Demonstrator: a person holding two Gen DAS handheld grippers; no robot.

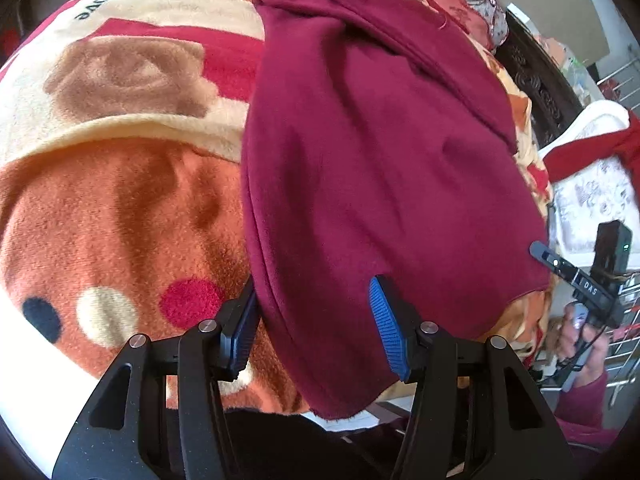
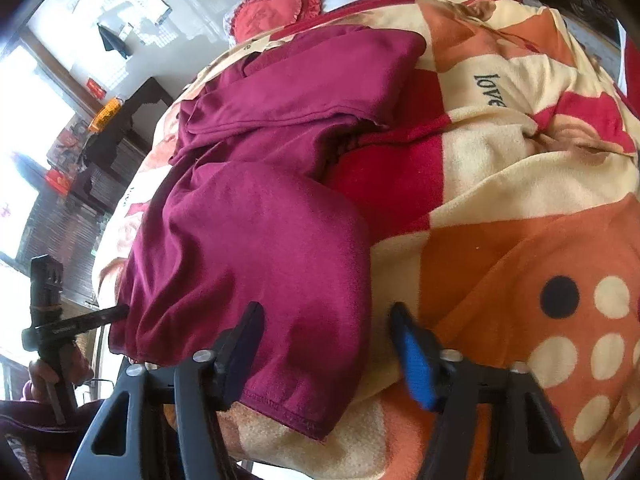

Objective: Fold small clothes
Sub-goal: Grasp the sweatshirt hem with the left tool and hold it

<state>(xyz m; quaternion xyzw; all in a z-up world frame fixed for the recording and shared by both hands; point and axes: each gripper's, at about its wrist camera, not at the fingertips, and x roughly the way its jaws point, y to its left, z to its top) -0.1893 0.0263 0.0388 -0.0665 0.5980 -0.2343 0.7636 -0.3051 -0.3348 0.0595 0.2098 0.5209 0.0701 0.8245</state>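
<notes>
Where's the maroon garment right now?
The maroon garment lies on the patterned blanket, its near hem between both open grippers, left gripper and right gripper.

The right hand-held gripper (image 2: 326,344) stood spread open over the maroon garment's (image 2: 256,248) hem, on the patterned blanket (image 2: 520,248).

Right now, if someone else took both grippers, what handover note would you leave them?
Left gripper: open, jaws straddling the near hem of the maroon garment, not clamped.
Right gripper: open, jaws astride the garment's other near corner, not clamped.
The garment lies on the patterned fleece blanket on a bed, its far part already doubled over with a sleeve across it; the near part is rumpled, not flat.
Done: what looks like a partial fold at the far end.
Left: probably close both grippers on the near hem, lift, bring it toward the far end, smooth.
</notes>
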